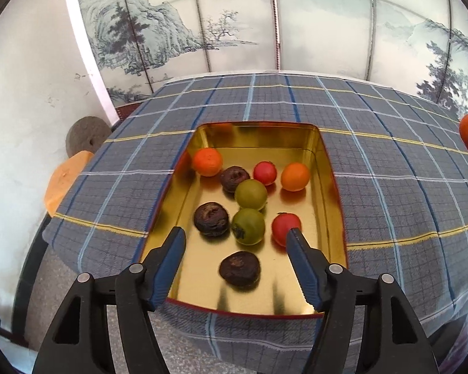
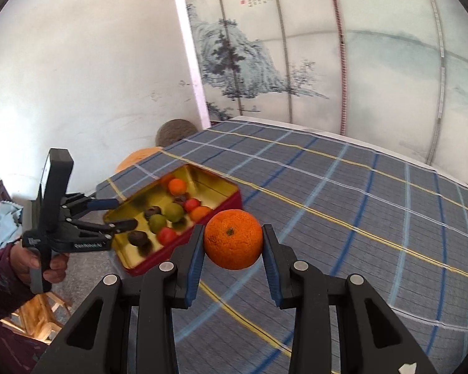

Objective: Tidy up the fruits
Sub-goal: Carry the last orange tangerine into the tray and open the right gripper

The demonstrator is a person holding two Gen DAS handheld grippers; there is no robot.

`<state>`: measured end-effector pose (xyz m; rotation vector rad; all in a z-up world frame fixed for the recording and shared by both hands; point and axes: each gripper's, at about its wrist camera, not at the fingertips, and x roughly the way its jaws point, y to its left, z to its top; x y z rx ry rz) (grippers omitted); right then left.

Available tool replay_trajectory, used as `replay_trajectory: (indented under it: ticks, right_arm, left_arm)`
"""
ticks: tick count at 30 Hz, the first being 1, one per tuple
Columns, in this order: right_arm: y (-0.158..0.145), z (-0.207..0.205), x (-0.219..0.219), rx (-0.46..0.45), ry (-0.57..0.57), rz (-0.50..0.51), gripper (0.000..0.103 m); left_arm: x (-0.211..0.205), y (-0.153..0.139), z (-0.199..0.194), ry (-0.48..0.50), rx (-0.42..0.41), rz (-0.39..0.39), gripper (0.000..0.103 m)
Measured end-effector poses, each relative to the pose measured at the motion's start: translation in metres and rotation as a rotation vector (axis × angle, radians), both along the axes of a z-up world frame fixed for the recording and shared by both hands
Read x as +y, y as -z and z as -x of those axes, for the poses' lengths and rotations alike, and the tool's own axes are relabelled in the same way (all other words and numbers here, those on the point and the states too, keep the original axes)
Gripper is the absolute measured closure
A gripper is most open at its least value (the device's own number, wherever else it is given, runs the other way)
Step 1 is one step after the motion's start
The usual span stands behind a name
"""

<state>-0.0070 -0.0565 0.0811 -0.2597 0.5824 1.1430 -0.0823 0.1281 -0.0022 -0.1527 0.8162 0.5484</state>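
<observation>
Nine round fruits, smooth or wrinkled, lie in the shiny gold tin (image 1: 323, 159) beneath the released left gripper (image 1: 235, 238); the right gripper (image 2: 232, 240) clamps a dimpled mandarin (image 2: 233, 239) above the woven plaid tablecloth (image 2: 358, 218).

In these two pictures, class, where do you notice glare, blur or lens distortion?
Left wrist view: the gold tin mirrors the fruit, and the plaid cloth bulges from fisheye. Right wrist view: the tangerine is sharp, the tin and cloth lines behind it smeared.
</observation>
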Motion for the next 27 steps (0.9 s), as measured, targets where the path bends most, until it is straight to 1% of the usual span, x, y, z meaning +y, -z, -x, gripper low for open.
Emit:
replay_trajectory:
  ticks: [5,8,11,14,20,24,27]
  right_arm:
    - [0.004,0.009,0.035,0.036,-0.079,-0.005,0.070]
    - [0.011,0.010,0.060,0.072,-0.125,-0.001,0.070]
    - [0.022,0.009,0.087,0.109,-0.166,0.011,0.070]
    - [0.031,0.010,0.111,0.125,-0.196,0.032,0.069]
    - [0.051,0.008,0.148,0.130,-0.225,0.088,0.069]
    - [0.062,0.006,0.161,0.140,-0.227,0.114,0.069]
    - [0.072,0.007,0.168,0.129,-0.224,0.146,0.069]
  left_arm:
    - [0.010,-0.002,0.014,-0.048,-0.016,-0.012,0.030]
    - [0.016,-0.001,0.020,-0.070,-0.013,-0.008,0.030]
    - [0.020,-0.002,0.027,-0.086,-0.020,-0.020,0.029]
    - [0.023,-0.002,0.031,-0.105,-0.006,-0.037,0.029]
    - [0.029,-0.002,0.039,-0.128,-0.002,-0.050,0.026]
    - [0.029,-0.002,0.040,-0.129,-0.002,-0.074,0.025]
    - [0.031,-0.002,0.042,-0.132,-0.009,-0.066,0.025]
